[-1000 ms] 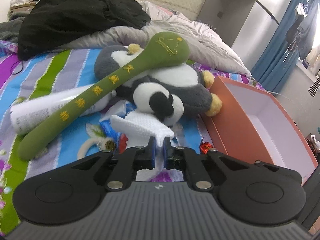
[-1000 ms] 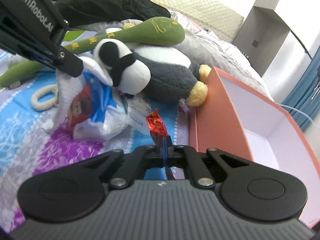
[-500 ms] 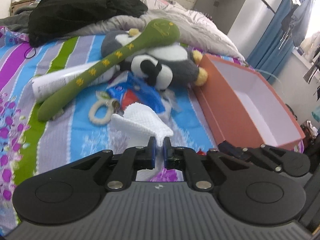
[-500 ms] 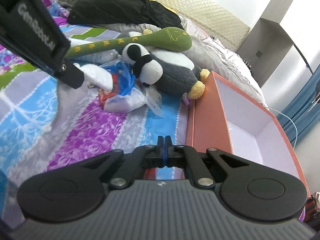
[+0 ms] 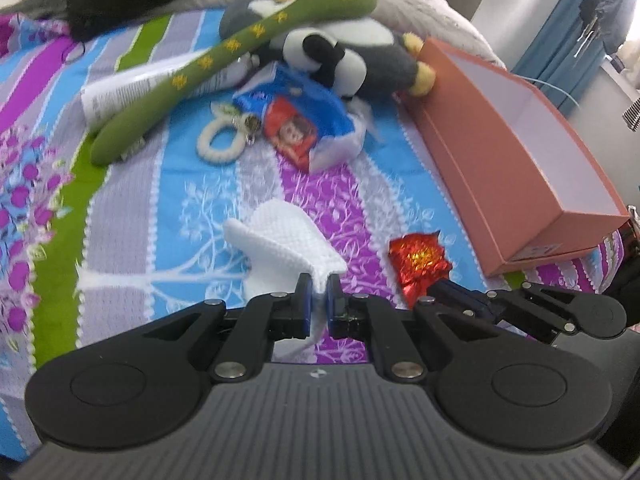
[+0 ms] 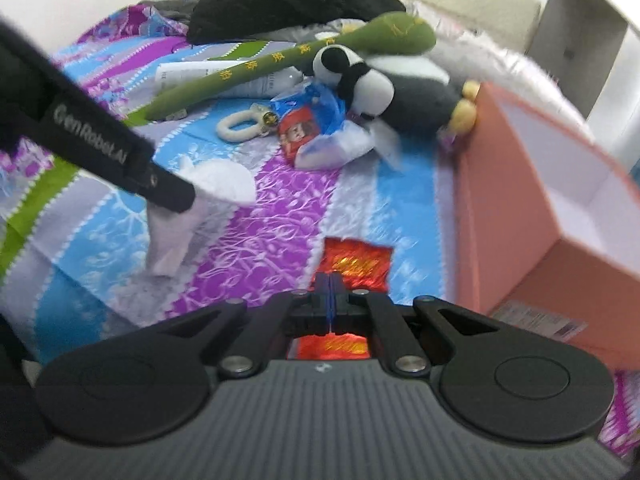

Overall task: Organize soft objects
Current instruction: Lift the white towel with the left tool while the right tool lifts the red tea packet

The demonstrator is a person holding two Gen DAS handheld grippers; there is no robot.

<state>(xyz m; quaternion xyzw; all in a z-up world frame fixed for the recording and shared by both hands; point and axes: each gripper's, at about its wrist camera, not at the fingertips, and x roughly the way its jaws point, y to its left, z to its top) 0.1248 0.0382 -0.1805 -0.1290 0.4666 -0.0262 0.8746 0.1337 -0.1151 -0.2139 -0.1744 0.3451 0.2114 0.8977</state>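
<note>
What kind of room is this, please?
Most likely a bedroom: the things lie on a bed with a striped floral bedspread, a rumpled grey duvet behind, and blue curtains beside it.

Left gripper [image 5: 318,284]: angled down over the bed, blue-padded jaws pinched on a white knitted cloth [image 5: 280,240].
Right gripper [image 6: 330,284]: tilted downward, jaws drawn almost together on a red foil wrapper [image 6: 354,264].
Relative position: the two sit side by side, the right one's tip showing at the left camera's lower right.
</note>
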